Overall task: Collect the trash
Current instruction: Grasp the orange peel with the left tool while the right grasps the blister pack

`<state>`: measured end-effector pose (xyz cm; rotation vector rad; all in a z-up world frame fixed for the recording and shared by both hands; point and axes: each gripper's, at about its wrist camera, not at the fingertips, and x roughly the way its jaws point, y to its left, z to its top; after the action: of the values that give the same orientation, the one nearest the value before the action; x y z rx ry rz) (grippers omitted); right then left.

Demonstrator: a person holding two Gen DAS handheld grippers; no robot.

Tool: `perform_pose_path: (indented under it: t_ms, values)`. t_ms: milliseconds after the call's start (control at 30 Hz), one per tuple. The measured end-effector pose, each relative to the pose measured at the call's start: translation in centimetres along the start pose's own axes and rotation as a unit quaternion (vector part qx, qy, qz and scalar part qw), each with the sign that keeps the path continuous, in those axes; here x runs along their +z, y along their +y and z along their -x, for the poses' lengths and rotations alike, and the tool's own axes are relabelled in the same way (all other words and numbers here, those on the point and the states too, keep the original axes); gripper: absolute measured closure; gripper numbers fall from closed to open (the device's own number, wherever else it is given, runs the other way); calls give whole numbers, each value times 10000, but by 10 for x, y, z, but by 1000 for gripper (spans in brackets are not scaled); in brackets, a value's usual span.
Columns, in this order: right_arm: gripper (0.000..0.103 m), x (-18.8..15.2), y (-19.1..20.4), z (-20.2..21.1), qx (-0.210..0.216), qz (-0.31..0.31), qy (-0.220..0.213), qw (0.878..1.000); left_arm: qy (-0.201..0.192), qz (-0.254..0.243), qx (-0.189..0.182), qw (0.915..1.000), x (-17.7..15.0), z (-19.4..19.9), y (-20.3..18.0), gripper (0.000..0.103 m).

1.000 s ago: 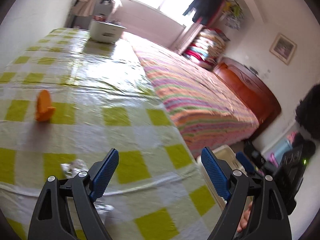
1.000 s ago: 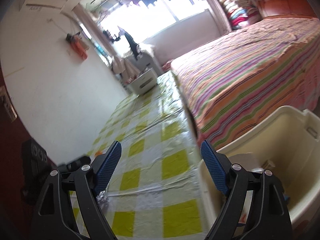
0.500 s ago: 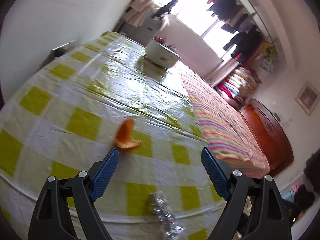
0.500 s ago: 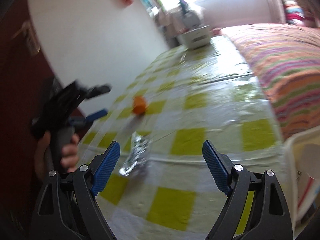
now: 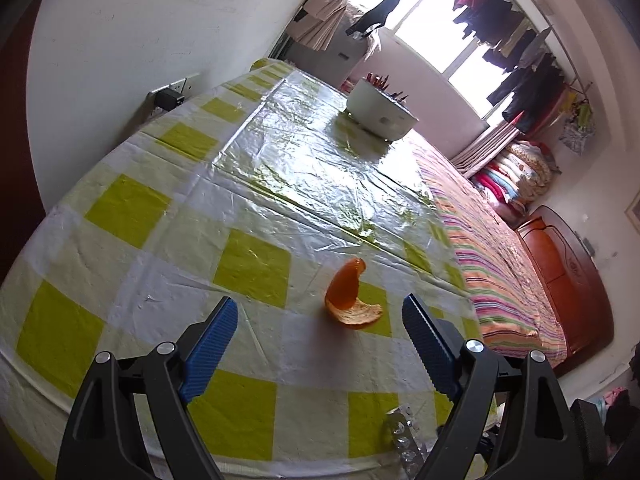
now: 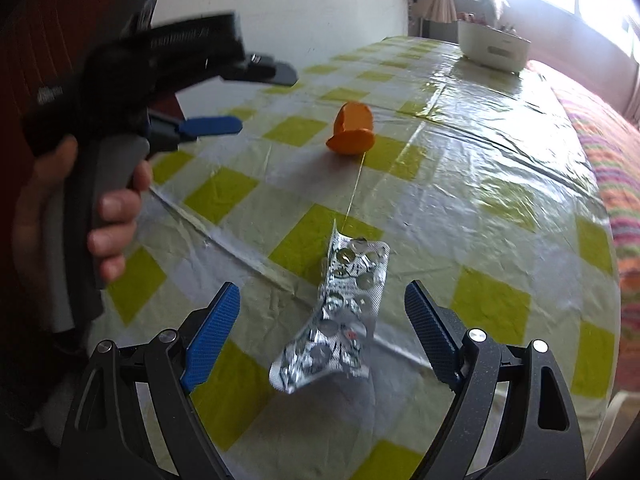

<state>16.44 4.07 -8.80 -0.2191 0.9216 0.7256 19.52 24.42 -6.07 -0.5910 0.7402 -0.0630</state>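
An orange peel [image 5: 351, 300] lies on the yellow-checked tablecloth [image 5: 256, 184]. My left gripper [image 5: 320, 344] is open and empty, with the peel just beyond the gap between its fingers. An empty silver pill blister pack [image 6: 340, 312] lies near the table's front edge. My right gripper [image 6: 324, 340] is open and empty, with the pack between its fingers. The right wrist view also shows the peel [image 6: 354, 130] and the left gripper [image 6: 256, 98] at the left. A corner of the pack [image 5: 402, 436] shows in the left wrist view.
A white round pot [image 5: 380, 110] stands at the table's far end. A striped bed [image 5: 504, 276] runs along the table's right side. A wall socket [image 5: 172, 94] is on the left wall. A pale bin rim [image 6: 618, 412] shows at the lower right.
Both grippers have swung left from the bin side toward the table. The left now faces the peel closely and the right has closed in on the blister pack. Both stay open.
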Motion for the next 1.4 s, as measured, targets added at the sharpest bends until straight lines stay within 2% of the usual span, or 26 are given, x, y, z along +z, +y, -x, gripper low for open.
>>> perform_pose_path:
  t_ms: [67, 100, 233, 267, 300, 433, 633, 900, 1100, 1167, 1200, 1233, 1300, 1400]
  values:
    - [21, 4, 0, -5, -74, 86, 80, 9999, 17, -1, -5, 10000, 1, -2, 1, 21]
    - [24, 5, 0, -9, -62, 96, 136, 9998, 18, -14, 6, 10000, 2, -4, 1, 21]
    - [52, 10, -1, -17, -62, 126, 179, 9997, 48, -21, 16, 10000, 5, -10, 1, 21]
    - [64, 11, -1, -17, -128, 159, 177, 9996, 66, -15, 22, 10000, 6, -12, 2, 21]
    - [66, 11, -1, -16, -136, 174, 167, 9996, 79, -11, 29, 10000, 7, -14, 2, 21]
    - [69, 11, -7, -15, 9, 104, 120, 9999, 137, 30, 63, 9999, 9, -23, 1, 21]
    - [69, 0, -31, 5, 299, -423, -200, 9985, 193, 56, 138, 9997, 12, -38, -3, 21]
    - [69, -20, -53, 35, 539, -982, -479, 9925, 369, -297, 427, 9980, 11, -70, -23, 21]
    - [68, -24, -56, 51, 659, -1107, -684, 9893, 266, -602, 534, 9964, 13, -87, -34, 22]
    - [68, -23, -58, 53, 667, -1139, -737, 9885, 275, -758, 621, 9948, 11, -89, -39, 29]
    - [68, -24, -60, 56, 647, -1167, -784, 9879, 294, -908, 750, 9926, 10, -91, -43, 37]
    - [68, -25, -64, 58, 644, -1199, -824, 9873, 328, -936, 693, 9927, 9, -91, -45, 56]
    - [68, -27, -70, 65, 606, -1271, -925, 9857, 448, -903, 562, 9933, 7, -95, -46, 75]
    - [68, -28, -84, 74, 572, -1428, -1090, 9821, 484, -911, 521, 9933, 6, -94, -47, 82]
